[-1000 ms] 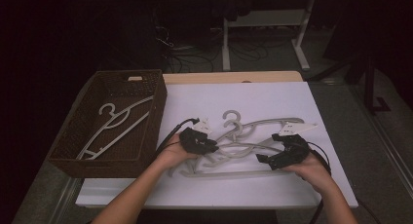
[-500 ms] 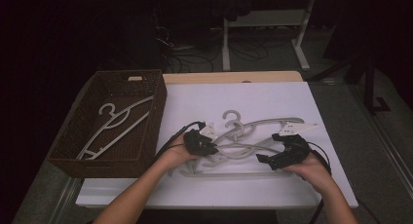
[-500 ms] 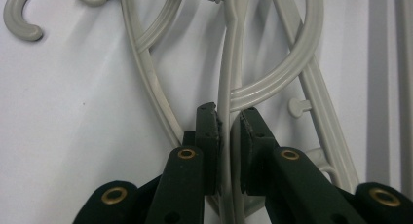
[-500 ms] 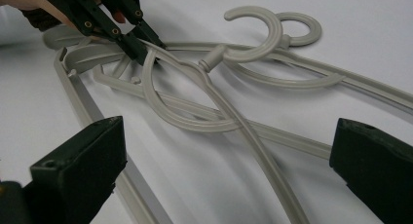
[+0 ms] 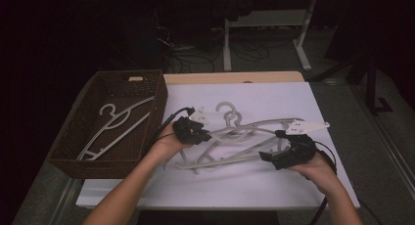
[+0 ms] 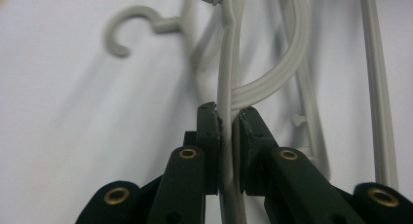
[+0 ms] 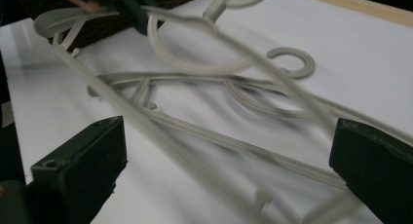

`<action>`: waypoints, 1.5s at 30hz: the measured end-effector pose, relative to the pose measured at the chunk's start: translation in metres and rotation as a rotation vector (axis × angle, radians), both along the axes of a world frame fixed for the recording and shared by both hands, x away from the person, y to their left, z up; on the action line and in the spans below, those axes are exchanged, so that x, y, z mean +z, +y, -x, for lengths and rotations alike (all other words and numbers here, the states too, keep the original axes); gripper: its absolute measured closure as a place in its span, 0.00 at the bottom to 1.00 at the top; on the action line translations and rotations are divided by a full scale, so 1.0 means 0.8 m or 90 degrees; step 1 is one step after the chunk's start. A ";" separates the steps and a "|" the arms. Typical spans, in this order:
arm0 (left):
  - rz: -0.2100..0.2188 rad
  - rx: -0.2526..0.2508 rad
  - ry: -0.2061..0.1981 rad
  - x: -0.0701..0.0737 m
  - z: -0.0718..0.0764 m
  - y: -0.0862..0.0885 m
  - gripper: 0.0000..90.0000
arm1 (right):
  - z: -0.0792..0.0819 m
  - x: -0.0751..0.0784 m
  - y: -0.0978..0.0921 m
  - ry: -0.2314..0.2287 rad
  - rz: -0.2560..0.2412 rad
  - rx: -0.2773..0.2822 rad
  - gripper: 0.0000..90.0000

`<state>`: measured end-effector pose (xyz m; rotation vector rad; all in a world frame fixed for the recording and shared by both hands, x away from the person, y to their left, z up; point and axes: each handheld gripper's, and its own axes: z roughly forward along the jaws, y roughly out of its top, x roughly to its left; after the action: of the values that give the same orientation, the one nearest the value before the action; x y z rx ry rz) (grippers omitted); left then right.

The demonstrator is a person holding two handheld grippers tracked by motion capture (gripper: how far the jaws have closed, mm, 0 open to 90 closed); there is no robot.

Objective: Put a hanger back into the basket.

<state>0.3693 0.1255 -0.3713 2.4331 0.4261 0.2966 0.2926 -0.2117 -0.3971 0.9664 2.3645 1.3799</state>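
high view looks forward and down over the worktop [image 5: 274, 95]; both gripper views sit close, sharing its hanger pile [image 5: 235, 139].

Basket [image 5: 66, 151] holding a hanger [image 5: 115, 129] lies left of piled hangers [image 5: 244, 137]
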 end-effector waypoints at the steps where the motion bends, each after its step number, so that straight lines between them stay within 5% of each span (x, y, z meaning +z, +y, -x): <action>1: 0.007 0.012 0.001 0.007 -0.002 0.004 0.91 | 0.001 0.001 0.000 -0.002 -0.001 0.001 0.00; 15: 0.046 0.109 -0.046 0.113 -0.019 0.069 0.91 | 0.008 -0.020 -0.017 0.014 0.008 -0.025 0.00; 26: 0.039 0.207 -0.099 0.164 -0.024 0.187 0.91 | 0.014 -0.055 -0.041 0.024 -0.007 -0.087 0.00; 36: 0.036 0.323 -0.128 0.166 -0.021 0.301 0.91 | 0.009 -0.061 -0.041 0.026 0.001 -0.104 0.00; 45: 0.013 0.394 -0.125 0.136 -0.021 0.365 0.90 | 0.008 -0.062 -0.040 0.030 0.006 -0.104 0.00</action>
<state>0.3859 0.4174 -0.2622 2.1673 1.0799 0.7786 0.2859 -0.2434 -0.4468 1.1714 2.2654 1.2976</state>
